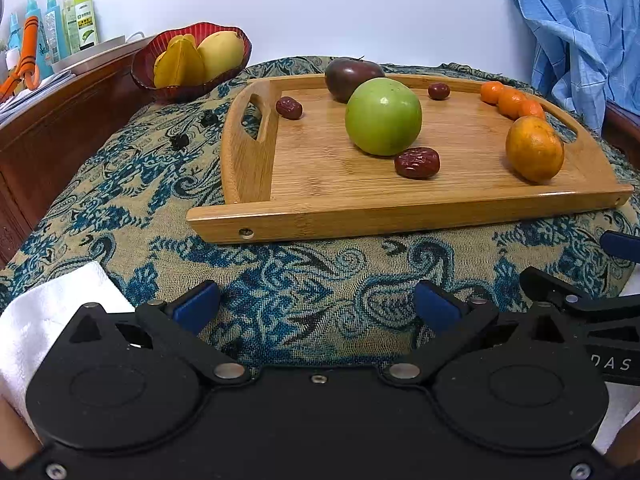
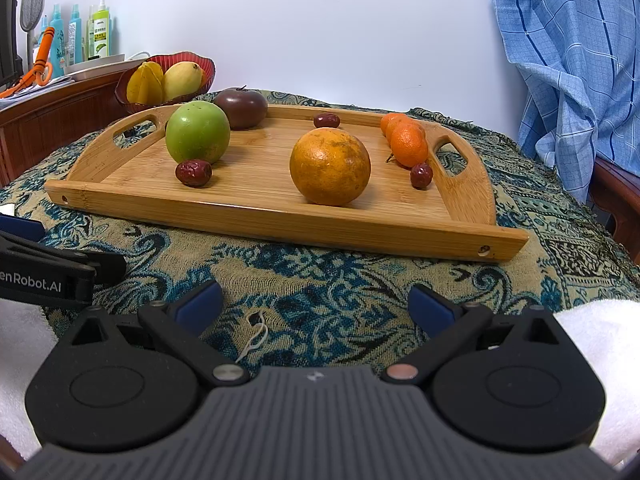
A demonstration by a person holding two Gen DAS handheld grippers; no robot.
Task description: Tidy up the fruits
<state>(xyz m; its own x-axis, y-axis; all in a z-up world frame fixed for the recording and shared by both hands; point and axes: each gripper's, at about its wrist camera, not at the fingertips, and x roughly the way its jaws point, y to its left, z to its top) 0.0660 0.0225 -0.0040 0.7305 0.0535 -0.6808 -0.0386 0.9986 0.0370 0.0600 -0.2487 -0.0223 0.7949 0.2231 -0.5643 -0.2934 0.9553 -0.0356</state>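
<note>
Bamboo tray at 12 o'clock holds a round green apple and big orange; small tangerines overlap, count unclear. Left gripper and right gripper both gape wide, empty.

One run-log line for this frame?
left gripper open | right gripper open | fruit on tray | nothing held

Both wrist views sit low over the cloth, facing the wooden tray from near, left and right.
</note>
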